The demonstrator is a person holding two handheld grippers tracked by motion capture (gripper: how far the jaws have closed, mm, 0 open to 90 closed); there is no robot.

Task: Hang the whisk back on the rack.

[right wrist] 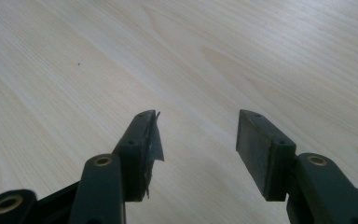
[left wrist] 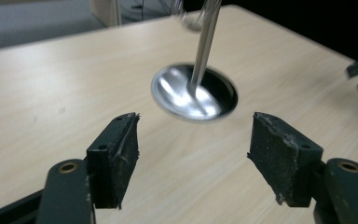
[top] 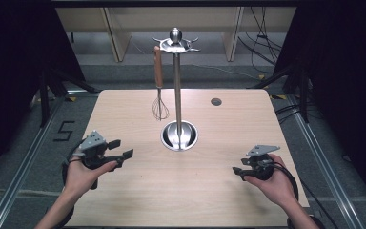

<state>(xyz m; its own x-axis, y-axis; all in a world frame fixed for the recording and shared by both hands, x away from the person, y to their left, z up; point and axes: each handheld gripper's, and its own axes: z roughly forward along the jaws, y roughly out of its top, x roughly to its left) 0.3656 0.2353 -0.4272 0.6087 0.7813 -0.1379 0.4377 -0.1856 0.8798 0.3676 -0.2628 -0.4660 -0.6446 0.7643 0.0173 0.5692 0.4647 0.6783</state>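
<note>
Left claw point(top: 122, 149) hangs low over the table's point(top: 138, 191) left side, jaws spread wide, nothing between them. They point toward the steel stand point(top: 177, 90), whose round base point(top: 179, 135) sits at the table's middle, near but clear of the claw. From the left gripper view, that shiny base point(left wrist: 194, 92) lies just ahead of the pads point(left wrist: 282, 154). A whisk point(top: 160, 90) with a wooden handle hangs from the stand's top ring, left of the pole, wires just above the table. Right claw point(top: 238, 171) hovers over the right side, released too, bare wood showing between its jaws.
</note>
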